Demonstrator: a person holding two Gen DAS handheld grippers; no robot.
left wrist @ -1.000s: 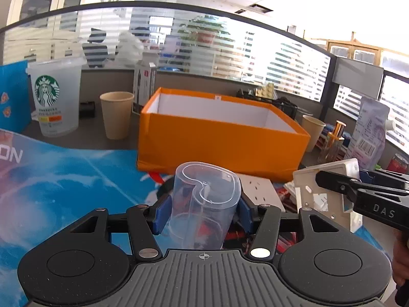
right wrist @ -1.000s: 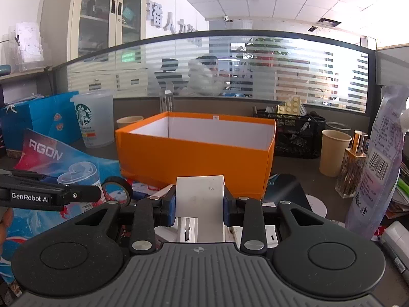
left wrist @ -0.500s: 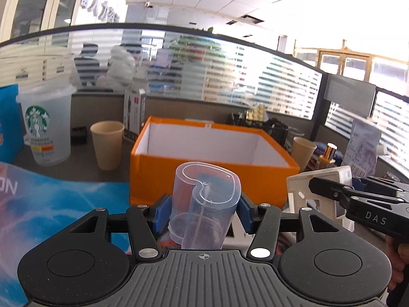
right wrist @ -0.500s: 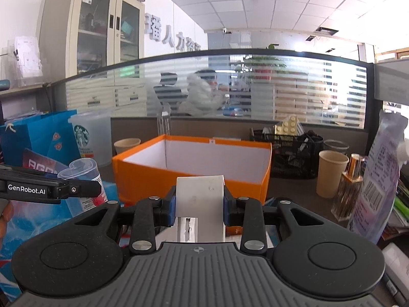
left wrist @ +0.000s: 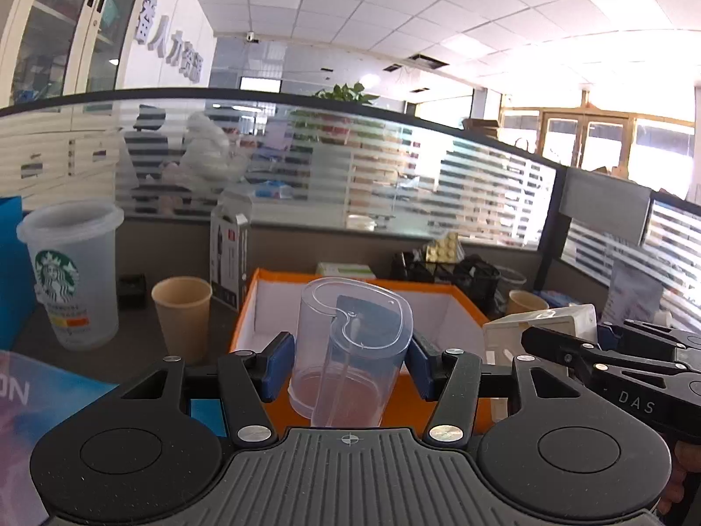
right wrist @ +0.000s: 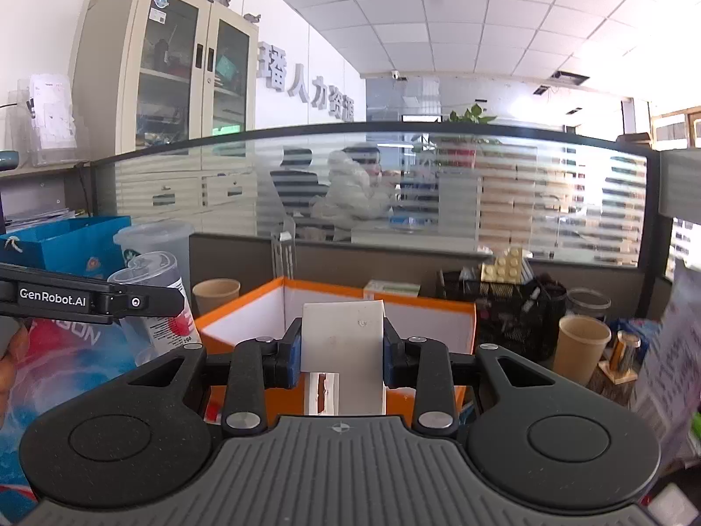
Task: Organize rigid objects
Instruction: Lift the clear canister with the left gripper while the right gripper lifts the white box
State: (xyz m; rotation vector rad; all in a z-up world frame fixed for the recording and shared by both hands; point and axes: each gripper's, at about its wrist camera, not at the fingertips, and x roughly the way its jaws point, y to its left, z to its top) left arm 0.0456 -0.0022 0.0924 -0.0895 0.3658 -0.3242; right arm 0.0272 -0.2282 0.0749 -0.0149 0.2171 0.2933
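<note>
My left gripper point(left wrist: 348, 364) is shut on a clear heart-shaped plastic container point(left wrist: 350, 350), held upright in the air in front of the open orange box point(left wrist: 464, 307). My right gripper point(right wrist: 341, 357) is shut on a white socket block point(right wrist: 344, 342), held just before the same orange box point(right wrist: 245, 322). In the left wrist view the white block point(left wrist: 525, 328) and the right gripper show at the right. In the right wrist view the clear container point(right wrist: 153, 302) and the left gripper's finger show at the left. The box's inside looks white; its floor is hidden.
A Starbucks cup point(left wrist: 72, 276) and a paper cup point(left wrist: 182, 315) stand left of the box, with a blue bag point(right wrist: 65, 245) behind. A black mesh organiser point(right wrist: 504, 311), another paper cup point(right wrist: 580, 346) and a small bottle point(right wrist: 624, 355) stand to the right. A glass partition runs behind.
Both grippers have risen with their objects and moved closer to the orange box; the cluttered table surface has dropped out of view below them.
</note>
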